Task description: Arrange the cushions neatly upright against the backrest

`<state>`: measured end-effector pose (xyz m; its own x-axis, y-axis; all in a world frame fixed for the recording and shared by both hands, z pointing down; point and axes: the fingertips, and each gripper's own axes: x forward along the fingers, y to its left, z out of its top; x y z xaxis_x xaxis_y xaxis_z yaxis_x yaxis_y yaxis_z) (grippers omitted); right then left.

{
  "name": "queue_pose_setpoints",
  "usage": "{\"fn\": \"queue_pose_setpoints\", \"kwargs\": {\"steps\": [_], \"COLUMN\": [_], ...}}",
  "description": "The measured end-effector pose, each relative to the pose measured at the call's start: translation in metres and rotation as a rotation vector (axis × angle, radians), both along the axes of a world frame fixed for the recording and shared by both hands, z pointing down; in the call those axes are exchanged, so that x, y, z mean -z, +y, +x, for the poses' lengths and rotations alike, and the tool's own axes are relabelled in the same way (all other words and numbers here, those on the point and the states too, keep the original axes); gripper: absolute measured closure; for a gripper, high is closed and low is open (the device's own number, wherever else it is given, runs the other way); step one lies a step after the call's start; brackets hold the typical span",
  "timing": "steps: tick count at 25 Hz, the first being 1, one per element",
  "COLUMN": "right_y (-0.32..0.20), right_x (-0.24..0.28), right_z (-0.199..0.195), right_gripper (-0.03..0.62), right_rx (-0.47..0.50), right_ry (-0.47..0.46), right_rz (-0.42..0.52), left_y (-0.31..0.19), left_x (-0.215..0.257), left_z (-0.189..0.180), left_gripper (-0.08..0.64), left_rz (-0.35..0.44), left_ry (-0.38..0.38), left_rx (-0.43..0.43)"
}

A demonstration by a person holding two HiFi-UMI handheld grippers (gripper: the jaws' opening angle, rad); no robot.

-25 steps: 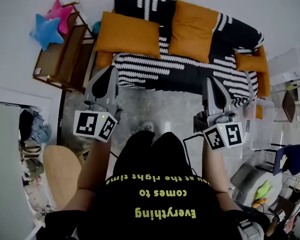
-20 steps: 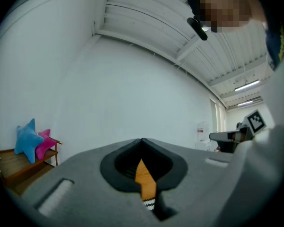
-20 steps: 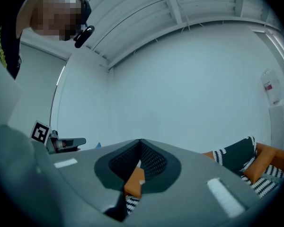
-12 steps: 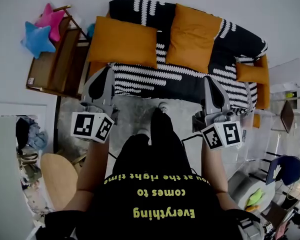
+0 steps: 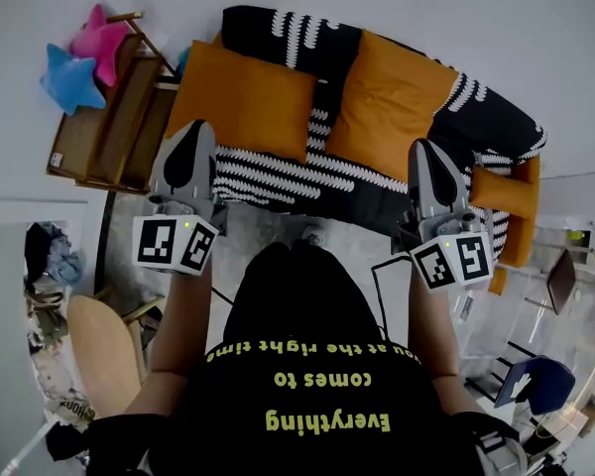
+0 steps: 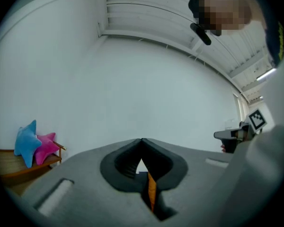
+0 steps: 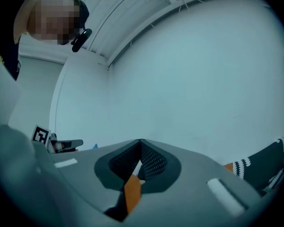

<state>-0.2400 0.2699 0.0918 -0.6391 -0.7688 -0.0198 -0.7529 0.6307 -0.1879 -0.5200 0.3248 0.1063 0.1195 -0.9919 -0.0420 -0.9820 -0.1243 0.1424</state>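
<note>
1. Writing: black shirt [image 5: 317, 365] has yellow print, upside down in the head view: "Everything" / "comes to" / "...at the right tim"; the ends of that line curve out of sight. The cubes carry black-and-white square markers with no letters.
2. Left hand-held gripper [image 5: 198, 129] [image 6: 142, 141]: jaws pressed together, pinching nothing.
3. Right hand-held gripper [image 5: 422, 149] [image 7: 140, 141]: jaws pressed together, also empty.
4. Left orange cushion [image 5: 243, 97] sits at the left end of the black-and-white sofa [image 5: 307, 172]. Middle orange cushion [image 5: 397, 102] sits at the backrest. Small orange cushion [image 5: 501, 188] is at the right end. Can't tell how upright they stand.
5. Blue star cushion [image 5: 64, 77] and pink star cushion [image 5: 101, 40] are on the wooden shelf [image 5: 109, 127] left of the sofa.
6. Versus a second ago: both gripper tips now overlap the sofa's front edge, where before they were over the floor [image 5: 357, 251]. The sofa looks nearer and more slanted. Jaws unchanged. No cushion has moved on the sofa.
</note>
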Motion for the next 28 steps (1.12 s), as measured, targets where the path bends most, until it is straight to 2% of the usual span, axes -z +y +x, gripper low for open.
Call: {"fn": "queue_pose_setpoints", "kwargs": {"steps": [4,8,16,23,28], "right_y": [-0.033,-0.067,-0.158,-0.215,-0.24], "right_x": [-0.008,-0.017,-0.018,-0.015,-0.033], "right_z": [-0.005,-0.015,-0.04,-0.084,-0.097], "right_gripper": [0.581,0.581,0.581,0.581,0.581], "right_rx": [0.014,0.008,-0.103,-0.122,-0.103], "right_ry": [-0.021,0.001,-0.008,-0.04,-0.033], "right_rz": [-0.034,-0.035,-0.048,-0.048,-0.098], "left_y": [-0.023,-0.057,-0.158,-0.231,-0.261], "left_x": [-0.009,-0.016,-0.017,-0.018,-0.029], "left_z": [-0.006,-0.014,-0.052,-0.079,-0.088], "left_gripper": [0.56,0.56,0.56,0.56,0.56], "left_rz": [-0.031,-0.041,-0.014,-0.021,-0.046], "left_ry": [0.014,0.0,0.001,-0.01,-0.01], "left_rx": [0.026,0.027,-0.034,-0.097,-0.082]}}
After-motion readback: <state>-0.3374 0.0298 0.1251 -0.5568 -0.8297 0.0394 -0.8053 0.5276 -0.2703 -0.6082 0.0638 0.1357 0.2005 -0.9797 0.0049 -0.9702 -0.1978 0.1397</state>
